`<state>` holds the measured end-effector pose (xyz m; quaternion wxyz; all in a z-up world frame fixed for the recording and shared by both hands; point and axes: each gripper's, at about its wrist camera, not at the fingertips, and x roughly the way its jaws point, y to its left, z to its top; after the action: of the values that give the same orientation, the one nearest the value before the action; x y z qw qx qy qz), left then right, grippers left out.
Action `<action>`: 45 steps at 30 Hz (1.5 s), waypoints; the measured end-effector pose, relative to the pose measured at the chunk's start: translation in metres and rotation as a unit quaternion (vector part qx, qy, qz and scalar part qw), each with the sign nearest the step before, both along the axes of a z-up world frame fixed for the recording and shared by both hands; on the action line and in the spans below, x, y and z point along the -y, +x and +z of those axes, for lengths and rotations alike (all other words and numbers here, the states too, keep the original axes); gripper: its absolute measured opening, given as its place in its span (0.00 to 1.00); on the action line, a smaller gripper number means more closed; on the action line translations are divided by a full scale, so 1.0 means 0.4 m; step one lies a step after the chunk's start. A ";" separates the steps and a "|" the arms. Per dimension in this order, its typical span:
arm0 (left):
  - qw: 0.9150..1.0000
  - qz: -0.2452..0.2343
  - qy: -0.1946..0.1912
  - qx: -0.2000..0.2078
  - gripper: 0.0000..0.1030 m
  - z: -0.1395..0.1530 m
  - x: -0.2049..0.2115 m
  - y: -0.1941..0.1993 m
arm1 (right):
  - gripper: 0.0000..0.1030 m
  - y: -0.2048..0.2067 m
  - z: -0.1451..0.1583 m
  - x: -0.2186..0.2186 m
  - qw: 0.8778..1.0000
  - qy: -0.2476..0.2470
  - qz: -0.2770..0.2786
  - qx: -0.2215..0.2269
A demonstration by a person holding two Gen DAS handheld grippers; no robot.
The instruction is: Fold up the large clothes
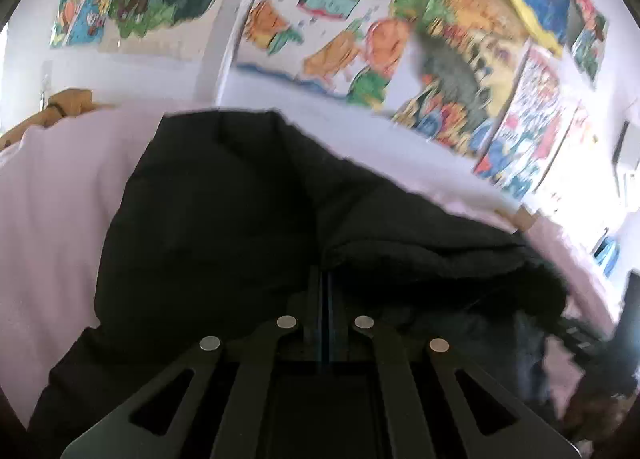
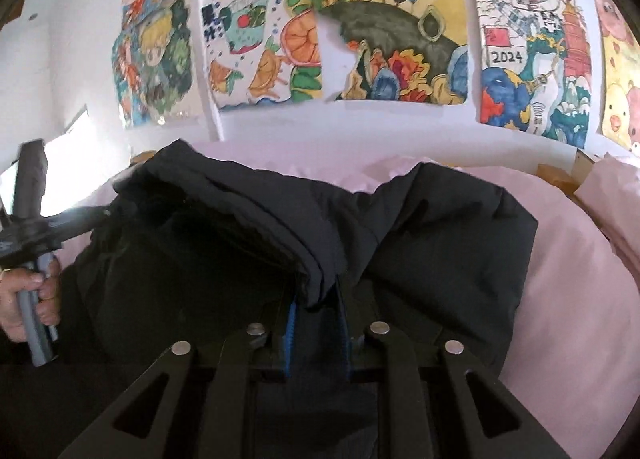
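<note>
Jacket (image 2: 248, 243) — a black padded one, bulky — lies on a pink bed (image 2: 580, 299), bunched and partly doubled over itself rather than laid flat. In the right wrist view the right gripper (image 2: 318, 333) has its jaws pinching a thick fold of the jacket's edge, cloth filling the gap between the blue pads. A flap runs from there toward 10 o'clock, and another lobe of the coat sits at 1 o'clock. The left gripper (image 1: 325, 299) has its jaws pressed nearly together, apparently on a thin edge of the same coat, though the dark cloth makes the grip hard to confirm. At 9 o'clock in the right view a hand (image 2: 28, 295) holds that tool's handle. Drawings (image 2: 384, 19) cover the wall at 12 o'clock. My judgement: the fold is midway — one layer turned over, still lumpy, with smoothing and further folds left.
</note>
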<state>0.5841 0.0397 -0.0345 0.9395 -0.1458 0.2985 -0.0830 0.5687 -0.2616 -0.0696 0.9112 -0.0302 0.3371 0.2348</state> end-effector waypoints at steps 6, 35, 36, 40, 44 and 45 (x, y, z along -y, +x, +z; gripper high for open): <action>1.000 -0.004 0.006 -0.005 0.00 -0.033 -0.011 0.009 | 0.20 -0.017 0.083 0.056 0.997 0.074 -0.009 0.024; 0.992 -0.015 0.122 -0.022 0.54 0.019 0.094 0.096 | 0.20 0.060 -0.095 -0.091 0.997 -0.079 0.009 0.016; 0.992 -0.017 0.124 -0.023 0.54 -0.002 0.095 0.107 | 0.20 0.068 -0.100 -0.089 0.997 -0.078 0.009 0.013; 0.992 -0.034 0.119 -0.025 0.54 -0.068 0.074 0.134 | 0.20 0.119 -0.136 -0.088 0.997 -0.075 0.013 -0.016; 0.990 -0.042 0.135 -0.018 0.54 -0.114 0.073 0.168 | 0.20 0.163 -0.181 -0.098 0.996 -0.078 0.017 -0.032; 0.989 -0.042 0.139 -0.018 0.55 -0.125 0.074 0.183 | 0.20 0.176 -0.193 -0.102 0.996 -0.079 0.016 -0.034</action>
<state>0.6572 0.0102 -0.0845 0.9408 -0.0026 0.3300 -0.0772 0.6392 -0.2209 -0.1470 0.8902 -0.0993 0.3848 0.2228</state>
